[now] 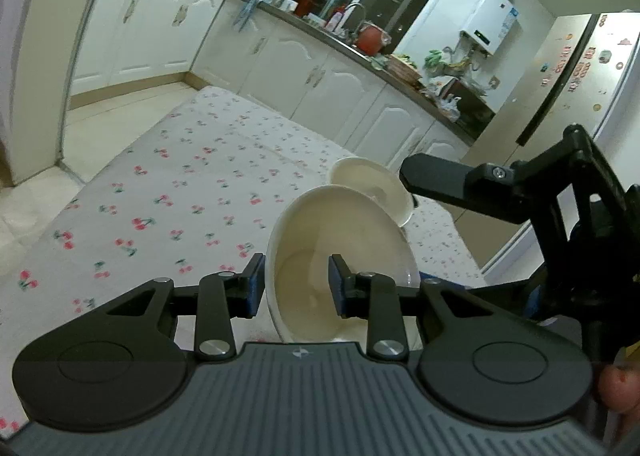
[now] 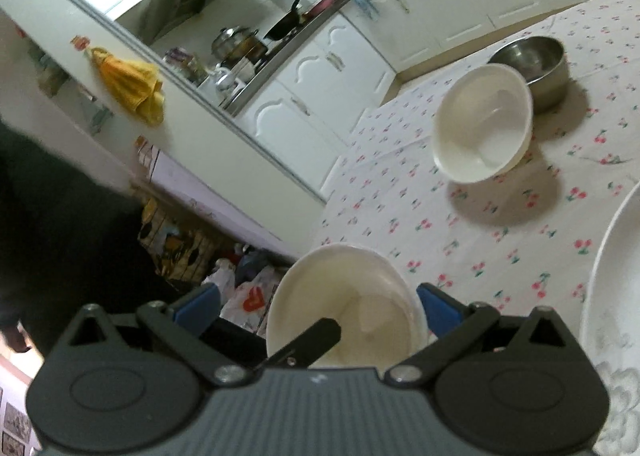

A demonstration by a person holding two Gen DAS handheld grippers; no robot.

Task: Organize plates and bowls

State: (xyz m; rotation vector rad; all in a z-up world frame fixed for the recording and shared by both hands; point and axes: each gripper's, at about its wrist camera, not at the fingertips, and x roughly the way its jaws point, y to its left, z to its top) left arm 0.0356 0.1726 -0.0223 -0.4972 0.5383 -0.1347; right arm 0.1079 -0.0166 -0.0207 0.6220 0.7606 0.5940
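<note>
Above cherry-print cloth (image 1: pixel 168 183): left gripper (image 1: pixel 297 286) clamps white bowl (image 1: pixel 340 256) rim; right gripper (image 2: pixel 320 306) jaws wide, straddling second white bowl (image 2: pixel 344 304), grip unclear.

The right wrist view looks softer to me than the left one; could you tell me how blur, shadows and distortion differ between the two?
Right wrist view: motion-smeared throughout, yet the white bowl and steel bowl cast distinct shadows on the cloth. Left wrist view: sharper, cherry prints crisp, cabinets bowed by the fisheye, the held bowl evenly lit without glare.
</note>
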